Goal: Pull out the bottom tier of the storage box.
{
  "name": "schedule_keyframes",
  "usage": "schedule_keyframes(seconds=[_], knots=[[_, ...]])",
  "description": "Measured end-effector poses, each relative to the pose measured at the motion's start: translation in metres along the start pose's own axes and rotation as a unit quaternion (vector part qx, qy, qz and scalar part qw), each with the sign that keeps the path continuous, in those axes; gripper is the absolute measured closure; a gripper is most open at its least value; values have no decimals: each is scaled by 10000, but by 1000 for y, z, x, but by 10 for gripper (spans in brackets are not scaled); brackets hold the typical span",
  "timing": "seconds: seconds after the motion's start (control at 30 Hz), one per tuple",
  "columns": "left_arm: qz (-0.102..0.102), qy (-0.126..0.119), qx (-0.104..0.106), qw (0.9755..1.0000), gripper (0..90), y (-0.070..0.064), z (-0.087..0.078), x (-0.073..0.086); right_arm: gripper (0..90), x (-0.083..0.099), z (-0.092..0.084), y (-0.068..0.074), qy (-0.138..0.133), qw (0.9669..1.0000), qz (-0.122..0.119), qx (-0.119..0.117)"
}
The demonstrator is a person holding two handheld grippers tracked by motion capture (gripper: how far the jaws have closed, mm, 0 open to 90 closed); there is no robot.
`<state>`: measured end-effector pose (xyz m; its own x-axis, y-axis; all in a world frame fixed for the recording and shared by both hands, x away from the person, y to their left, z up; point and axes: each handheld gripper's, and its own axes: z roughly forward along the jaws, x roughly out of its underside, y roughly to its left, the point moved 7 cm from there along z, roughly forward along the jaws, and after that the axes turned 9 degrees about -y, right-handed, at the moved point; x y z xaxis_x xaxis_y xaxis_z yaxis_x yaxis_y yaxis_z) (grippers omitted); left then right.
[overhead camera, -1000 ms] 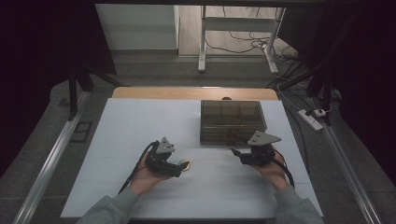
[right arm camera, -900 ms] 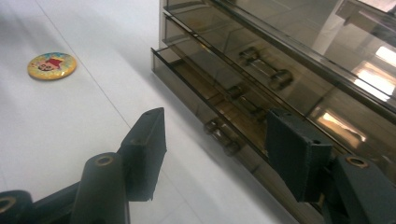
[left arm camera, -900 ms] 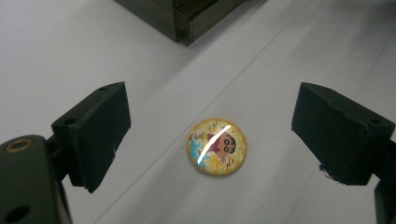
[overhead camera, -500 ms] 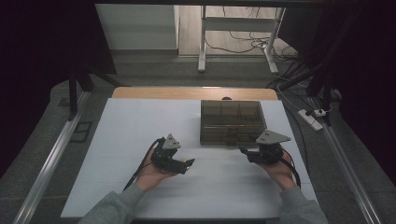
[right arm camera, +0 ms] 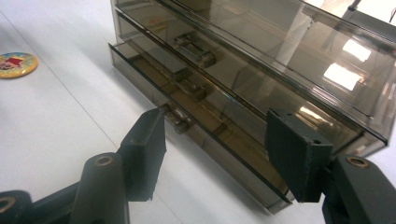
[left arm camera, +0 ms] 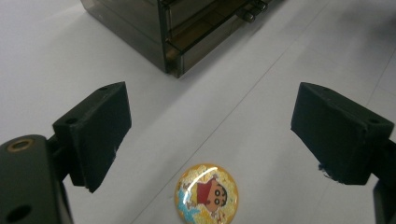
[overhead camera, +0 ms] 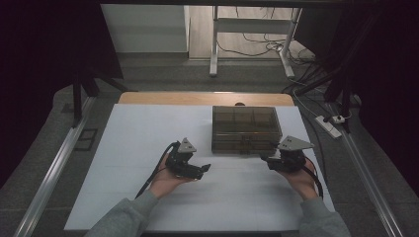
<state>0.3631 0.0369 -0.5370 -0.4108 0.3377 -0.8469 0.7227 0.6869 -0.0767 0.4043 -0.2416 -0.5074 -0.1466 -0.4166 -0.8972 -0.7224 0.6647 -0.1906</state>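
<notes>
A smoky transparent drawer box [overhead camera: 245,129] stands right of the table's middle. Its bottom drawer [right arm camera: 196,135] sticks out slightly, and the drawer's small handle [right arm camera: 177,122] lies just beside one jaw of my right gripper [right arm camera: 217,123]. That gripper [overhead camera: 267,161] is open at the box's front right corner, and nothing sits between its pads. My left gripper [overhead camera: 204,169] is open too, low over the white table in front of the box. A round cartoon badge [left arm camera: 207,193] lies flat on the table below its wide jaws [left arm camera: 215,100]. The badge [right arm camera: 16,64] also lies left of the box.
The box sits on a white tabletop [overhead camera: 133,148] with a wooden edge [overhead camera: 197,98] at the back. Metal rails [overhead camera: 54,168] run along both sides. Cables and a power strip [overhead camera: 332,121] lie on the floor at the right.
Both hands have shifted a little to the right. The left gripper now covers the badge that lay exposed beside it in the high view a second ago.
</notes>
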Motion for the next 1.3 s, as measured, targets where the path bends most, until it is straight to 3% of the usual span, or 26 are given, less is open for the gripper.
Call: schedule_keyframes(seconds=[0.6,0.8,1.3], knots=[[27,103,94,9999,127,-6,22,-6,386,14,-4,-14,180,9996,139,150],[-22,132,107,9999,127,-8,29,-7,384,17,-7,-19,198,9994,141,228],[-200,124,65,9997,130,-3,46,-11,376,33,-9,-36,434,9977,421,313]])
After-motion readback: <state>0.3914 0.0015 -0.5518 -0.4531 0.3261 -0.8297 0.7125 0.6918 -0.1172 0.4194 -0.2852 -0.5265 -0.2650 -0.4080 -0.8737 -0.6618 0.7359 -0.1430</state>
